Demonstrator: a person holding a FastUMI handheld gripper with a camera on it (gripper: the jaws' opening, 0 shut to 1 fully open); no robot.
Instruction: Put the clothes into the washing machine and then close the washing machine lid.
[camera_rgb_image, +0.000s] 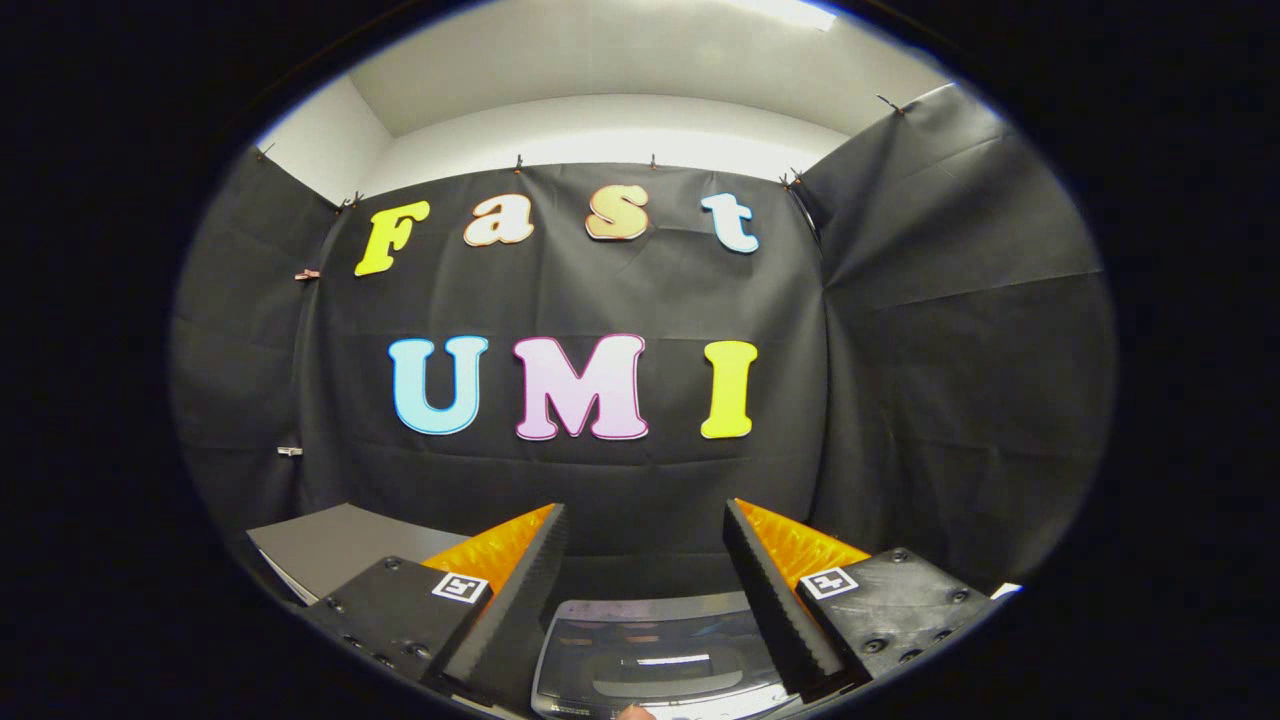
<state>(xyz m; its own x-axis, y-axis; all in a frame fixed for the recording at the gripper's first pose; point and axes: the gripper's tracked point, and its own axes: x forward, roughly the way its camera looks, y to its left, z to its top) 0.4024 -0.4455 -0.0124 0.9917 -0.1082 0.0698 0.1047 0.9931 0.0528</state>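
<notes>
Gripper view: gripper (645, 520) held level, fingers spread apart, nothing between them, aimed at the booth wall (600, 300). Washing machine (660, 655) sits at 6 o'clock, low between the fingers; its glossy lid (655, 640) looks closed, though I cannot be sure. A grey board (330, 545) lies at 8 o'clock. Clothes location unknown from here. Risk: reaching down with so little of the machine visible could knock a finger against the lid.
</notes>
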